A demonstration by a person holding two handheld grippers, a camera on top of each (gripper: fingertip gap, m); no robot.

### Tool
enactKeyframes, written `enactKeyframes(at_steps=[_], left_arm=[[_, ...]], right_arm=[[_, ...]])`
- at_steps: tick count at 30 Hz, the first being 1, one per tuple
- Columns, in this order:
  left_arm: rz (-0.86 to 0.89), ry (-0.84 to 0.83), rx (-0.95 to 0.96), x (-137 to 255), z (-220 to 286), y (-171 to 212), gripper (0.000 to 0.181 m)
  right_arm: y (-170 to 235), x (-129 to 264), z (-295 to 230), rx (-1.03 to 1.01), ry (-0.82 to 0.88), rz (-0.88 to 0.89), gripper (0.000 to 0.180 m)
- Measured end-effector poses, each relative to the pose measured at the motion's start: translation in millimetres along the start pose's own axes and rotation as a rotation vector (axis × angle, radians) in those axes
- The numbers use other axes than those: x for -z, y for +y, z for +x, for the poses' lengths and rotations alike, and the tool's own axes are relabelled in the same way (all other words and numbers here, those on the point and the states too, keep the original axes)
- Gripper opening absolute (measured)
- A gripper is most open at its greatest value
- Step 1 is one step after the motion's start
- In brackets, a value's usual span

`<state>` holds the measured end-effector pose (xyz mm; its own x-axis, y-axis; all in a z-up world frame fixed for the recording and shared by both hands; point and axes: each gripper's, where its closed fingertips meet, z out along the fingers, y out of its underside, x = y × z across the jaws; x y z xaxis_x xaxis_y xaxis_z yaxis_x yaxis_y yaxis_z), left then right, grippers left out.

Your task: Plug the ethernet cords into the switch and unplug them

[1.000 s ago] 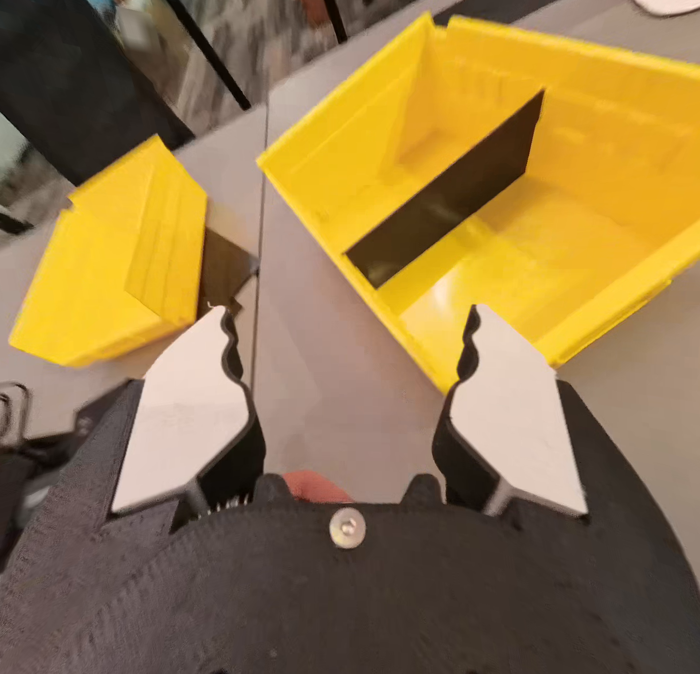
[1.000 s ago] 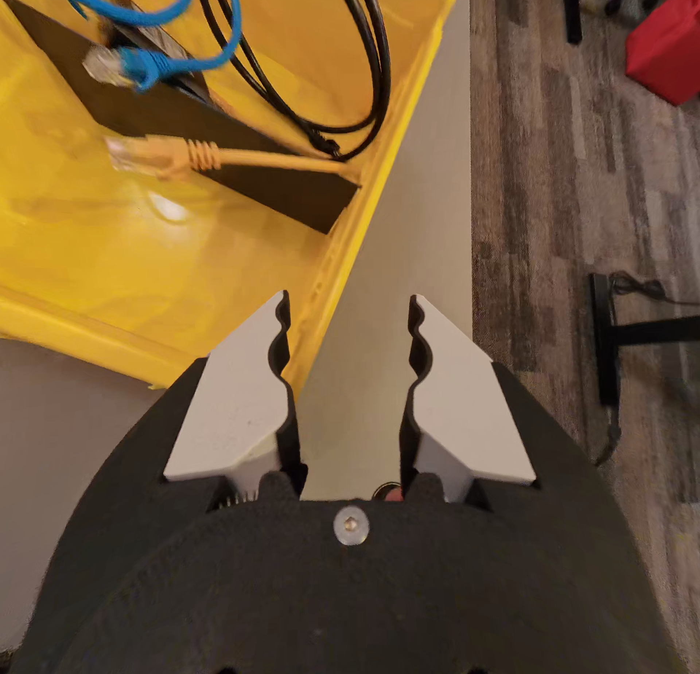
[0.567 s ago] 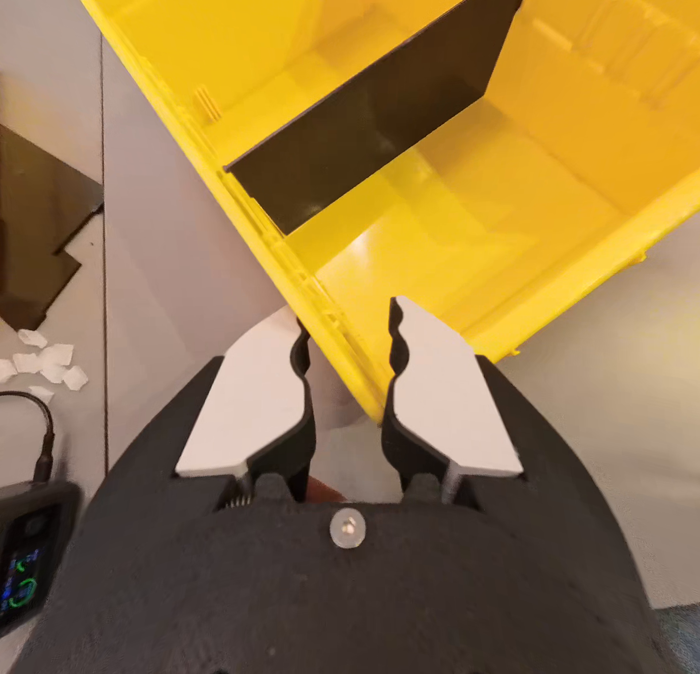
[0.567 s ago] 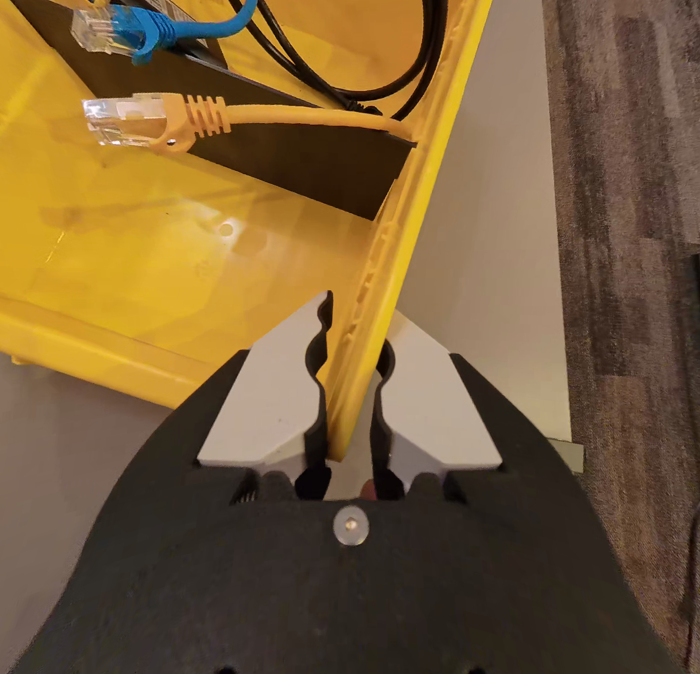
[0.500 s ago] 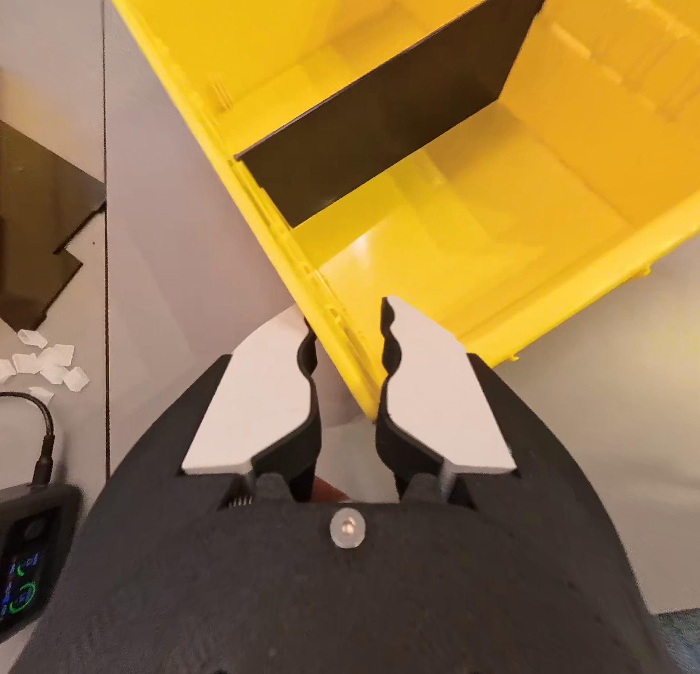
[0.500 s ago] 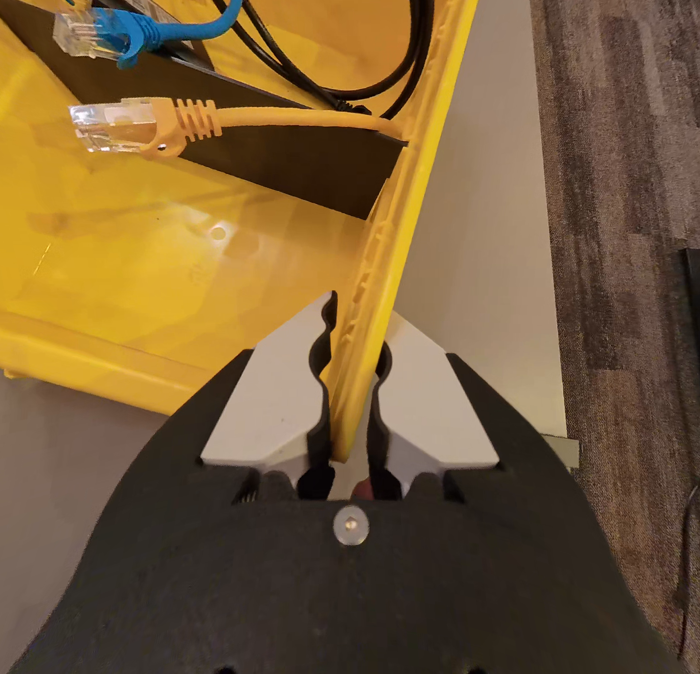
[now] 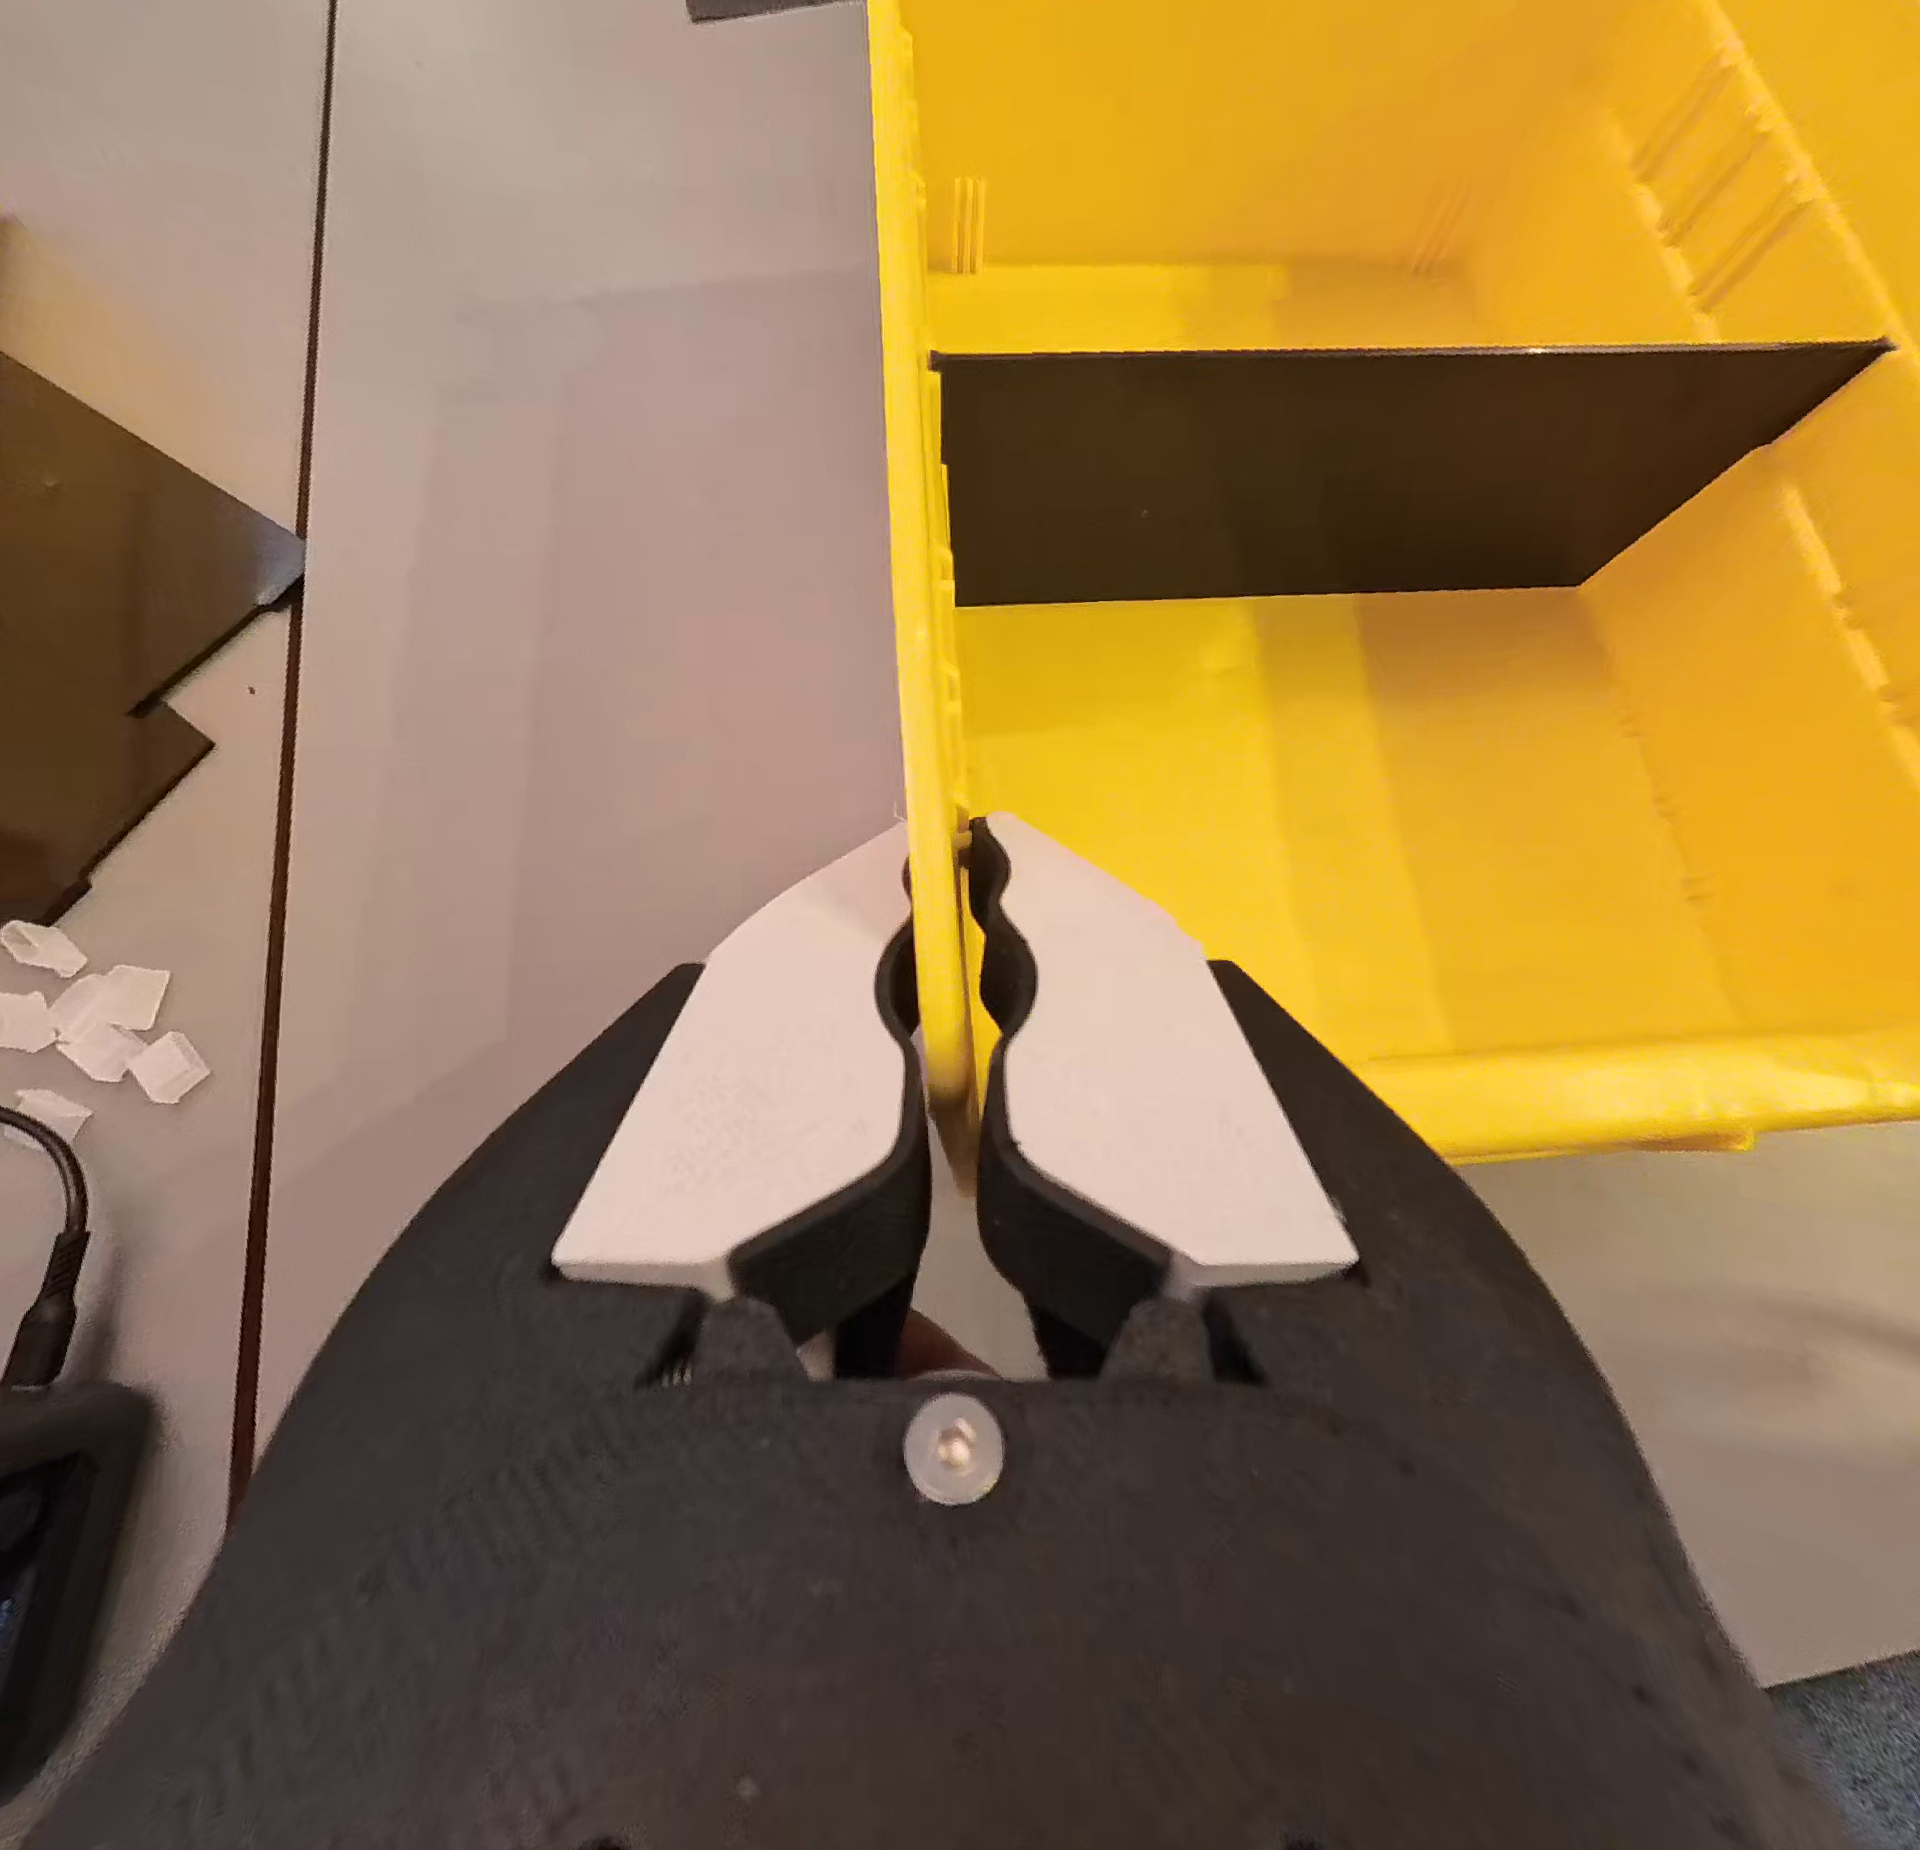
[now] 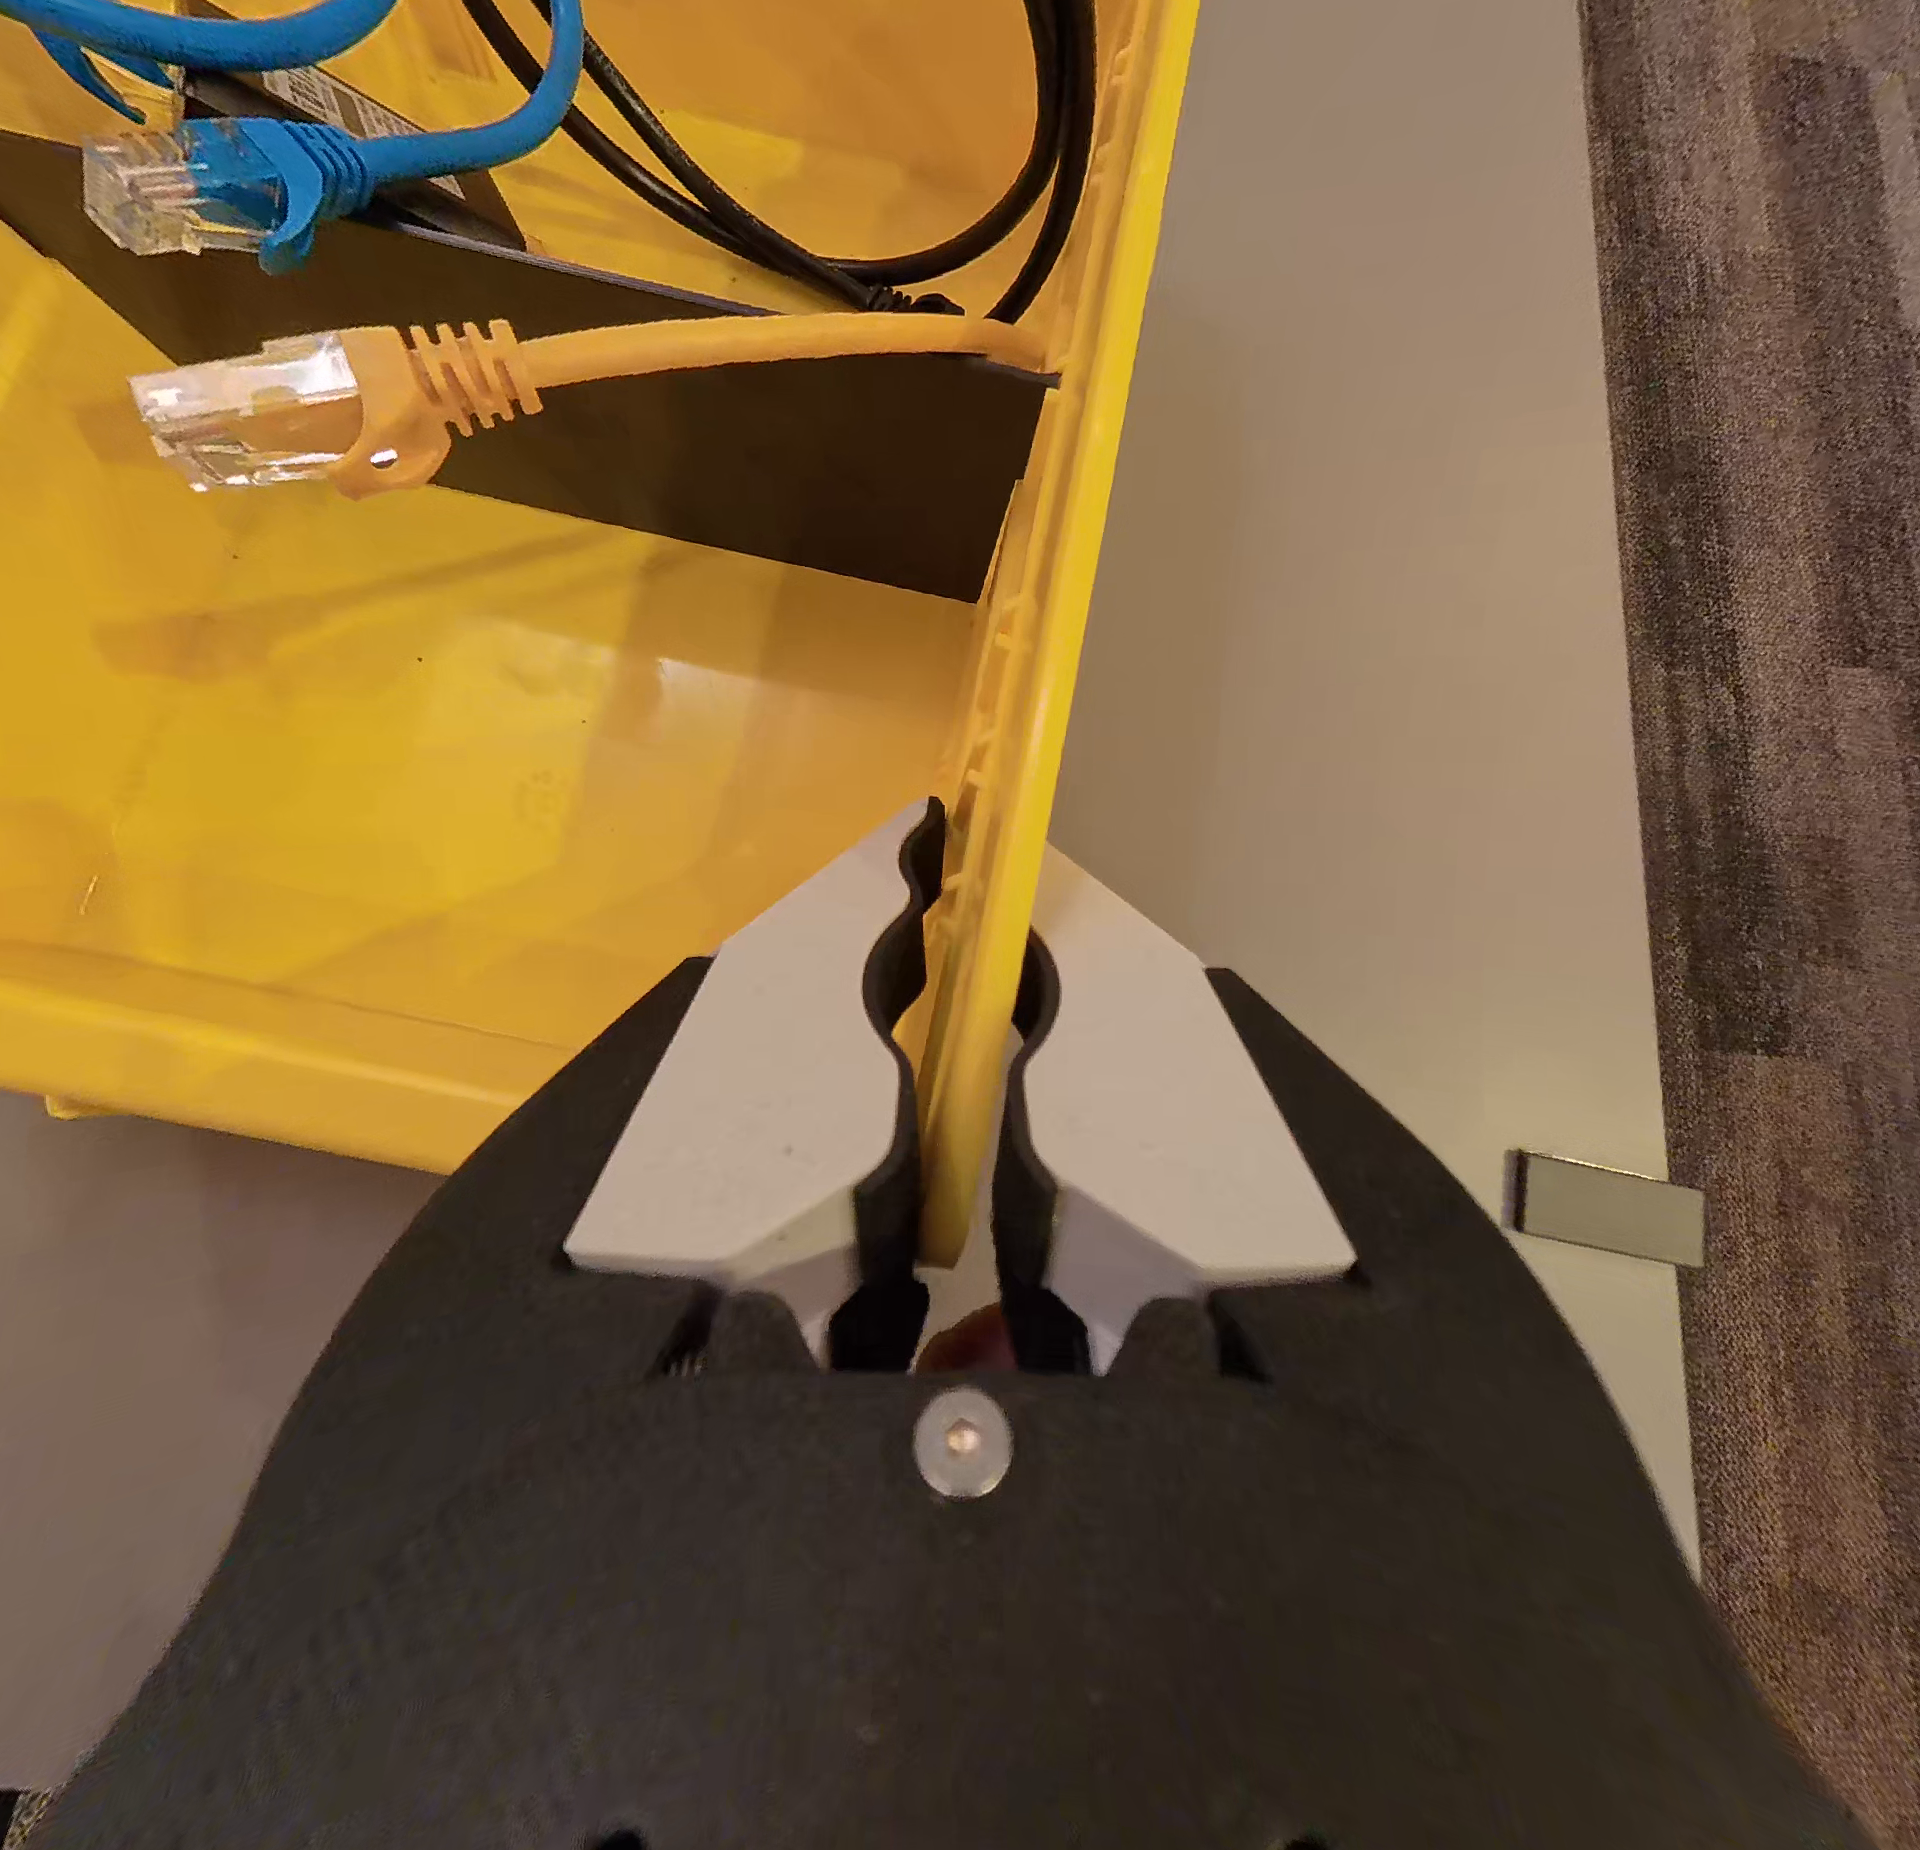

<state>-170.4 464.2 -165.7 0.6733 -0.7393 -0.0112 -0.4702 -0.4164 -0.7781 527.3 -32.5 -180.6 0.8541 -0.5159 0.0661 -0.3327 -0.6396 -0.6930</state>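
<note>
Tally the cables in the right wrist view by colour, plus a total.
Blue cable: 1
Orange cable: 1
Black cable: 1, looped, possibly more
Total: 3

grey table (image 8: 1351,657) beside dark wood-pattern floor (image 8: 1766,657).

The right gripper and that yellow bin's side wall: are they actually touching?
Touching. The right wrist view shows the right gripper shut on the yellow bin's side wall, both dark pads pressed against the wall with no gap.
</note>
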Motion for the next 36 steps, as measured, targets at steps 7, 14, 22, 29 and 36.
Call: enactKeyframes(at_steps=[7,14,22,29,36], left_arm=[[0.045,-0.008,-0.005,3.2,4.2,-10.4,0.004],[0.102,-0.004,0.024,12.2,5.0,-19.2,0.005],[0.162,-0.024,0.053,32.1,-3.1,-27.4,0.006],[0.244,-0.066,0.134,62.5,-24.3,-31.0,0.007],[0.389,-0.150,0.217,120.7,-54.1,-42.8,0.007]], right_arm=[[-8.3,-5.0,-33.9,0.040,-0.057,0.013,0.003],[-22.9,-13.8,-86.8,0.076,-0.112,0.028,0.003],[-44.7,-24.6,-159.8,0.122,-0.200,0.079,0.004],[-58.0,-27.9,-239.8,0.204,-0.282,0.109,0.006],[-66.7,-24.9,-331.7,0.219,-0.405,0.152,0.020]])
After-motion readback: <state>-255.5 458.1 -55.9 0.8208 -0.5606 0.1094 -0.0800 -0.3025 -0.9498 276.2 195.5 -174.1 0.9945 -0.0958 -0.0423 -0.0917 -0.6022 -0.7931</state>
